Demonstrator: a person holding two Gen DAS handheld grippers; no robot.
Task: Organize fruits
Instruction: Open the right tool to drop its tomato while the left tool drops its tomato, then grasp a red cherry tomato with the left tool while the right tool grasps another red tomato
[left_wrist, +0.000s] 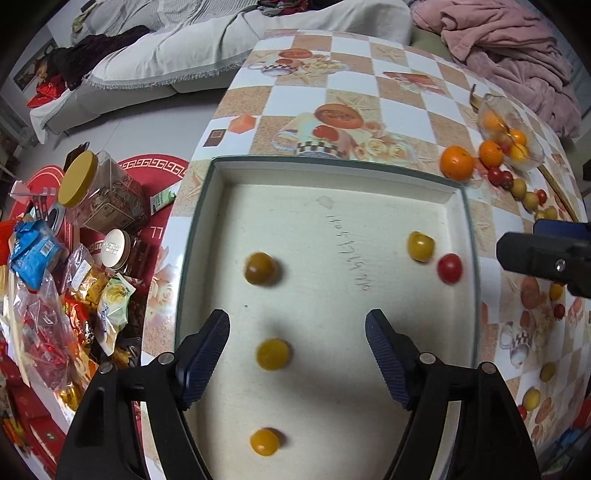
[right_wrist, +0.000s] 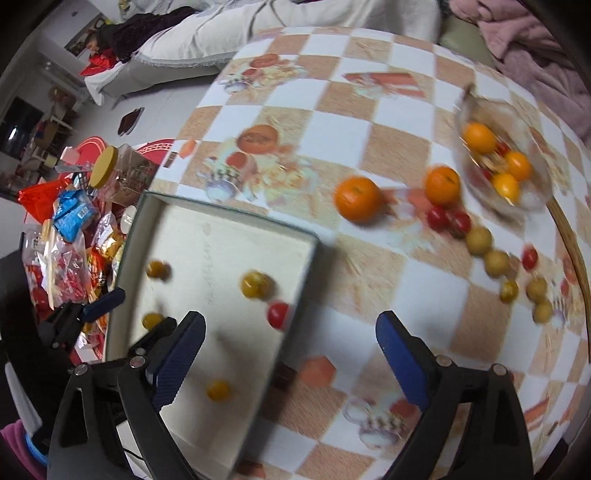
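A shallow white tray (left_wrist: 332, 173) with a dark rim lies on the checkered table and shows in the right wrist view (right_wrist: 221, 229) too. In it lie several small yellow fruits, such as one (left_wrist: 272, 353) between my left fingers, and a red cherry tomato (left_wrist: 449, 268). My left gripper (left_wrist: 297, 328) is open and empty above the tray. My right gripper (right_wrist: 290, 328) is open and empty over the tray's right edge. Two oranges (right_wrist: 357, 198) (right_wrist: 442, 185), red tomatoes (right_wrist: 447, 219) and small green-yellow fruits (right_wrist: 479, 240) lie loose on the table.
A tipped glass bowl (right_wrist: 532, 195) holds more oranges and small fruits at the far right. Jars (left_wrist: 98, 192) and snack bags (left_wrist: 33, 254) crowd the floor on the left. A pink blanket (left_wrist: 509, 48) and a sofa lie behind the table.
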